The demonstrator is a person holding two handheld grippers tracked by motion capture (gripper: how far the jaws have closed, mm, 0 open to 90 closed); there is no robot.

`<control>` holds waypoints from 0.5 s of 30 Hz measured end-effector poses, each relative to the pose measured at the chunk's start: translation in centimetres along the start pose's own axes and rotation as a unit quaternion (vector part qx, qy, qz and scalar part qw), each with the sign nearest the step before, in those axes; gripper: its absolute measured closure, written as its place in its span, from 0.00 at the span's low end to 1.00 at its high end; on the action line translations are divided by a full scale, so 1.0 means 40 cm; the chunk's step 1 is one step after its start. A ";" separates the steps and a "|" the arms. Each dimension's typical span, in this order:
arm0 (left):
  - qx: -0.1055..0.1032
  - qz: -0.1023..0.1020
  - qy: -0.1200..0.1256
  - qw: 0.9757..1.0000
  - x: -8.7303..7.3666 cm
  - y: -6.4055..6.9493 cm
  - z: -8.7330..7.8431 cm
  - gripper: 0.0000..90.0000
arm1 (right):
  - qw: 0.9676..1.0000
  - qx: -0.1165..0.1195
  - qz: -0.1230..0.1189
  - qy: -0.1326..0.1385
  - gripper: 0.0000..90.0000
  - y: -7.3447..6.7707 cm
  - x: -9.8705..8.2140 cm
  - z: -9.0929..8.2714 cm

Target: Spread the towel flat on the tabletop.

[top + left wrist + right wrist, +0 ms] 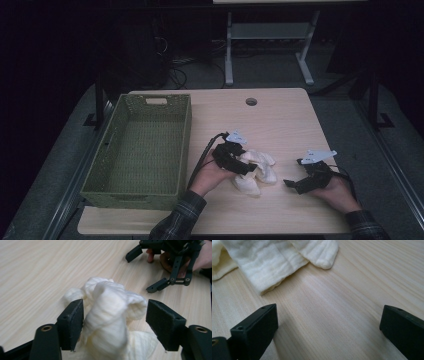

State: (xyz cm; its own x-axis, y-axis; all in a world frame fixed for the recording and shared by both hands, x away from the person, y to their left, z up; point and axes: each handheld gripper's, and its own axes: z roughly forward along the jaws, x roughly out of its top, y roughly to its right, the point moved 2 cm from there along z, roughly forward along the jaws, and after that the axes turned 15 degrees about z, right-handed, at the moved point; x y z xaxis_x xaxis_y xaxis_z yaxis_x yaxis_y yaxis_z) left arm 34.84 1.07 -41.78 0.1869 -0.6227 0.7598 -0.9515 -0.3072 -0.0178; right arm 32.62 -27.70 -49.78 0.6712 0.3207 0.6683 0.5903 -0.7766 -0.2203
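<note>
A crumpled cream cloth (259, 171) lies in a heap on the wooden table (285, 120), right of the middle. My left gripper (245, 167) sits low over the heap's left part. In the left gripper view the cloth (110, 312) bulges up between the wide-apart jaws of my left gripper (115, 315); the left pad (72, 322) touches it, the right pad (163, 323) stands clear. My right gripper (295, 173) rests on the table to the right of the cloth, open, with bare wood between its jaws (329, 322). The cloth's edge (269, 262) lies ahead of it.
A green woven basket (184, 140) stands empty on the table's left side, close to my left hand. A round cable hole (251, 101) is near the far edge. Beyond the table is a dark floor with a white desk frame (229, 50).
</note>
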 end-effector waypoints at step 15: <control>0.059 -0.004 0.011 0.998 -0.039 0.042 -0.060 0.32 | 0.999 0.044 -0.019 0.013 0.48 -0.017 0.054 -0.025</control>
State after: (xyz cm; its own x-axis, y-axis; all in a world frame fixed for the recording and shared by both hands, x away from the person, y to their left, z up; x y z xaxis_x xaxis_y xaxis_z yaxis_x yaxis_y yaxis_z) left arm 32.36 3.24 -41.42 0.1869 -0.6042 0.7746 -0.9145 -0.3951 -0.0875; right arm 33.23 -27.02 -47.48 0.6364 0.3347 0.6950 0.6531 -0.7131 -0.2547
